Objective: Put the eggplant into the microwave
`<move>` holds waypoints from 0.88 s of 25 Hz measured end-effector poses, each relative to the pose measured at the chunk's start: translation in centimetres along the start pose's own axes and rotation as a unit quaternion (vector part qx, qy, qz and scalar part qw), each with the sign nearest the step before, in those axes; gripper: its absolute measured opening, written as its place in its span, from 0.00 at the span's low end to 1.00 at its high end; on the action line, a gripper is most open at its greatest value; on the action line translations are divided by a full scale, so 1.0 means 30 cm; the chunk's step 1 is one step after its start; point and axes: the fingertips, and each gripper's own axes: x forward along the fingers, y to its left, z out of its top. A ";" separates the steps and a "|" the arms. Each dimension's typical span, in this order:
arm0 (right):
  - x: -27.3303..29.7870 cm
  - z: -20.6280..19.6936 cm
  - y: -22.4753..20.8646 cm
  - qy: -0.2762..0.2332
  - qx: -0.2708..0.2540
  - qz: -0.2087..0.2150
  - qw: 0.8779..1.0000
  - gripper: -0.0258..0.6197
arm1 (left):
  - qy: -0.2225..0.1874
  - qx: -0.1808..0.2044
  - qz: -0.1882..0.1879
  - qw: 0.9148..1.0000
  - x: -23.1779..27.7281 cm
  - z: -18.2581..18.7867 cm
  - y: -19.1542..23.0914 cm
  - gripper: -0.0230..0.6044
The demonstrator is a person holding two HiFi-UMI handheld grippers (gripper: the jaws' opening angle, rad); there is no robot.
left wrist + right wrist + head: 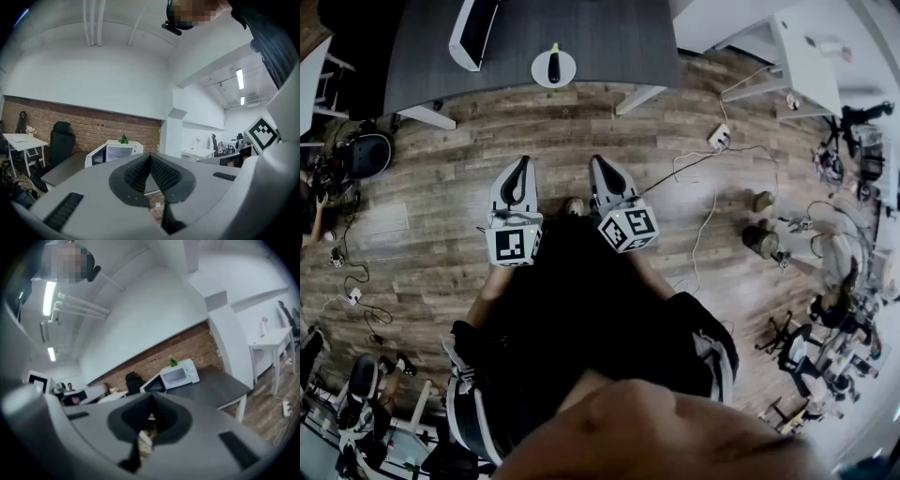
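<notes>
A dark eggplant (553, 64) lies on a white plate (565, 73) near the front edge of the grey table (609, 42). The white microwave (474, 33) stands to its left with the door swung open; it also shows in the left gripper view as the microwave (116, 152) and in the right gripper view as the microwave (176, 375). Both grippers hover over the wood floor, well short of the table. My left gripper (523, 162) and right gripper (598, 161) point at the table, jaws together and empty. The jaws of the left gripper (150, 156) and right gripper (151, 399) meet at the tips.
A small green plant (123, 139) sits on the microwave. A black office chair (61, 139) and a white desk (21, 139) stand left of the table. A power strip (719, 139) and cables lie on the floor at the right. Another white desk (272, 340) stands right.
</notes>
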 end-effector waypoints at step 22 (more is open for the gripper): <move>0.085 0.002 0.116 -0.018 0.020 -0.009 1.000 0.09 | -0.005 -0.015 -0.013 1.000 -0.037 0.013 0.148 0.10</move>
